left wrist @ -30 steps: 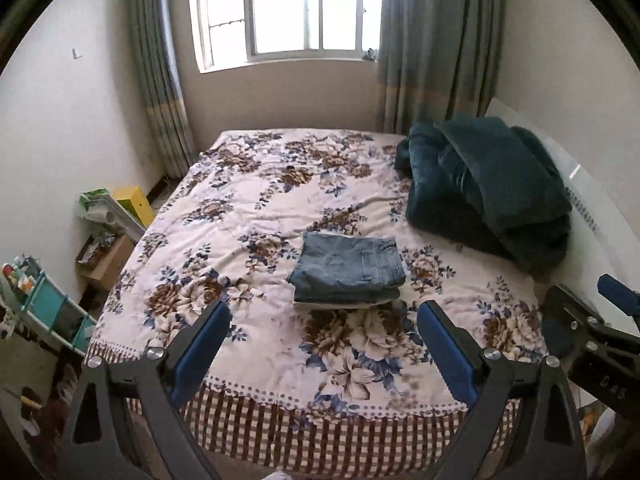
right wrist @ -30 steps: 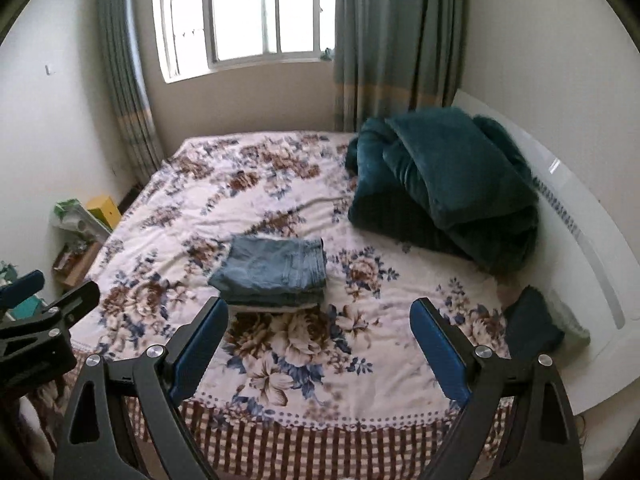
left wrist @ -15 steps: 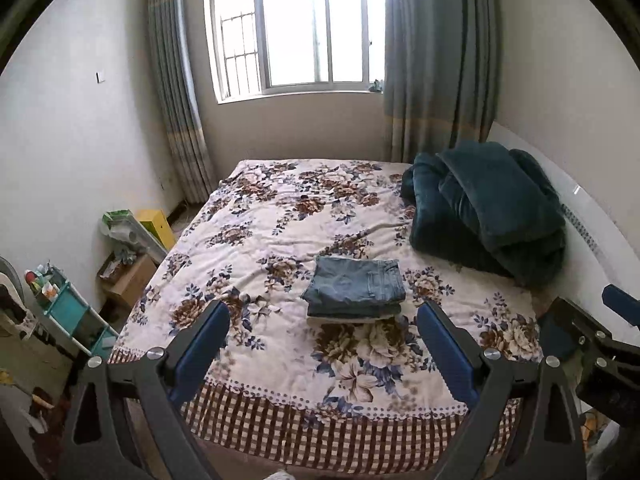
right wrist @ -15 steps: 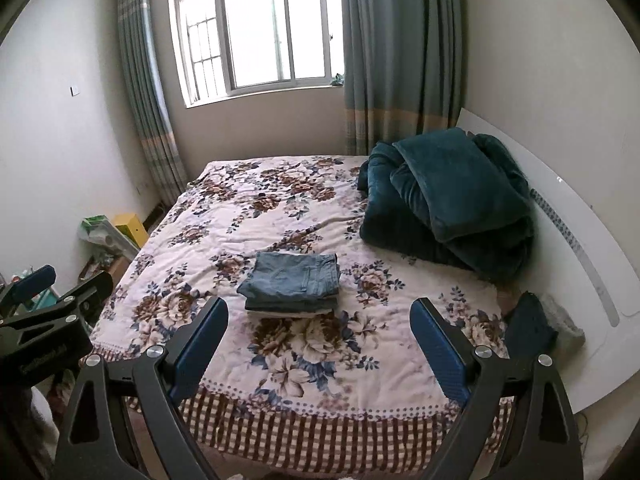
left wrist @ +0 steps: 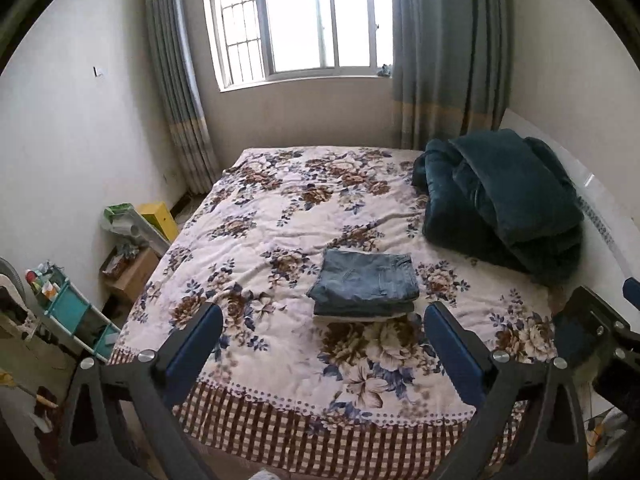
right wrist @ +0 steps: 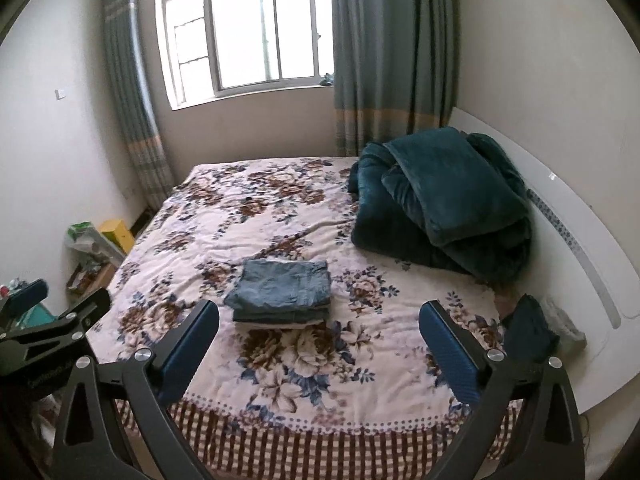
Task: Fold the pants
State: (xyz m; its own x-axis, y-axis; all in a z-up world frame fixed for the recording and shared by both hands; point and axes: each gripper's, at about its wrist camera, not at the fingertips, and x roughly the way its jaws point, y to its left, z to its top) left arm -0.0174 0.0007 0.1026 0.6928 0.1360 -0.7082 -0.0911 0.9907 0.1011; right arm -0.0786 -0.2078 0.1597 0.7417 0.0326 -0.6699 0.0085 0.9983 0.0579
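The blue denim pants [left wrist: 366, 282] lie folded in a neat rectangular stack on the floral bedspread [left wrist: 280, 240], near the bed's front half. They also show in the right wrist view [right wrist: 284, 294]. My left gripper [left wrist: 323, 350] is open and empty, held back above the bed's foot edge. My right gripper [right wrist: 319, 346] is open and empty, likewise back from the bed. Each gripper shows at the edge of the other's view: the right one [left wrist: 600, 332] and the left one [right wrist: 44, 320].
A dark teal blanket [left wrist: 504, 204] is piled at the bed's right by the white headboard [right wrist: 568, 240]. Boxes and a teal shelf cart [left wrist: 68, 312] stand on the floor left of the bed. A window with curtains [left wrist: 304, 20] is at the back.
Both grippers have pulled back and tilted up from the bed; the folded pants look smaller and farther away. More of the window and walls shows. The pants have not moved.
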